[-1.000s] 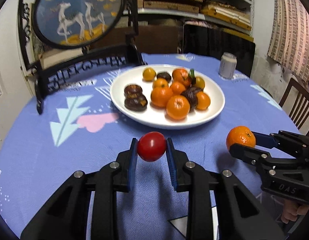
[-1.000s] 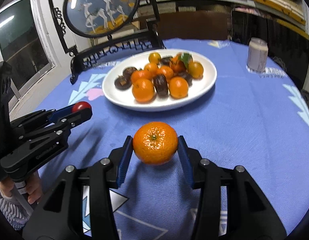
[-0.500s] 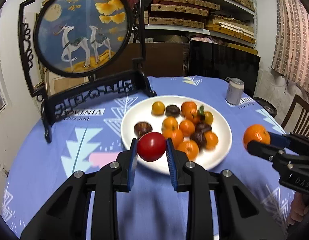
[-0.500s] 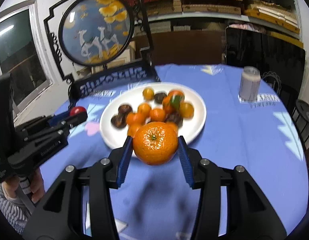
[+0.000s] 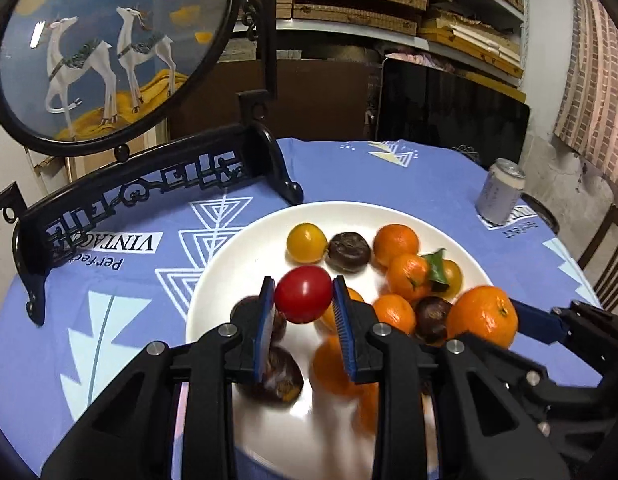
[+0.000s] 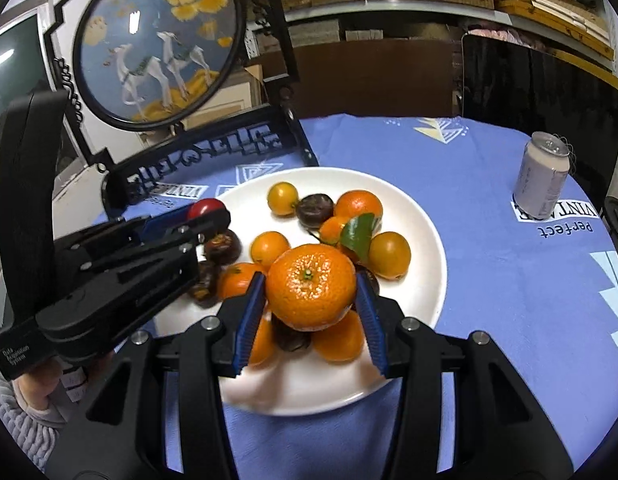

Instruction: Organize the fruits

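Note:
My left gripper (image 5: 303, 300) is shut on a red tomato (image 5: 304, 294) and holds it above the left part of the white plate (image 5: 245, 240). My right gripper (image 6: 311, 294) is shut on a large orange (image 6: 311, 286) and holds it above the plate's (image 6: 425, 240) near middle. The plate carries several oranges, yellow fruits and dark brown fruits. The orange (image 5: 483, 316) and right gripper also show at the right of the left wrist view. The tomato (image 6: 205, 208) and left gripper show at the left of the right wrist view.
A black carved stand (image 5: 157, 184) with a round deer picture (image 5: 109, 48) stands behind the plate at the left. A drink can (image 6: 543, 176) stands at the far right on the blue tablecloth (image 6: 509, 280). A chair (image 5: 605, 240) is beyond the table's right edge.
Both grippers moved forward with their fruits, from above the bare cloth in front of the plate to above the plate itself. Both remain shut on their fruit.

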A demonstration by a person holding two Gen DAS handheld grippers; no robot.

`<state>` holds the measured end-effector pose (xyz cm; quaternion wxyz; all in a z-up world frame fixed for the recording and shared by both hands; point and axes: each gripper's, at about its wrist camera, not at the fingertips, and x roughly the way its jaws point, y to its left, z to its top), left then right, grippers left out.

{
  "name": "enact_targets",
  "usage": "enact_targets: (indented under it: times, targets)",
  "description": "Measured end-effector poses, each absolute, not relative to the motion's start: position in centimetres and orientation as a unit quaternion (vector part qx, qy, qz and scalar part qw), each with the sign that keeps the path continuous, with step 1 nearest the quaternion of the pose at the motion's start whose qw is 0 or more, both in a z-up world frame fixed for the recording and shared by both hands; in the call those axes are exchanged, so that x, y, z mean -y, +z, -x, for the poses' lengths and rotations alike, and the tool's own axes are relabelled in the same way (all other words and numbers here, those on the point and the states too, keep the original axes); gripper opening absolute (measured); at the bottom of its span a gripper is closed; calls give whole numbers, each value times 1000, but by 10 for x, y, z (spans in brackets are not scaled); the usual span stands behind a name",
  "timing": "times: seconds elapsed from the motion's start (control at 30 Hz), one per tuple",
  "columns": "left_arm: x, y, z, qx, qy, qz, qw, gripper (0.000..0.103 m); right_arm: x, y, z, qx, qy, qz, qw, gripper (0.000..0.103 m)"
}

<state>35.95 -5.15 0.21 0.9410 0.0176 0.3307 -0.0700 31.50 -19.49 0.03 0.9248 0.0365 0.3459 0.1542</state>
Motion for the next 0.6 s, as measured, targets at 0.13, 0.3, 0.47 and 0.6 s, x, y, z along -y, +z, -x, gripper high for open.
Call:
enact_targets:
  times: [0.13, 0.3, 0.47, 0.6]
  targets:
    - [54, -1, -364, -329, -70, -22, 941, 57, 202, 1, -316, -334, 143, -42, 931, 63]
    - [50, 3, -358, -331, -70, -11, 941, 59, 203, 5, -311, -331, 142, -41, 932, 63]
    - [42, 11, -340, -330, -67, -3, 942, 59, 207, 21, -291, -313, 141, -44, 938, 65]
    - [35, 20, -309, -322, -50, -11, 945, 59, 208, 34, -266, -295, 147, -53, 943, 69]
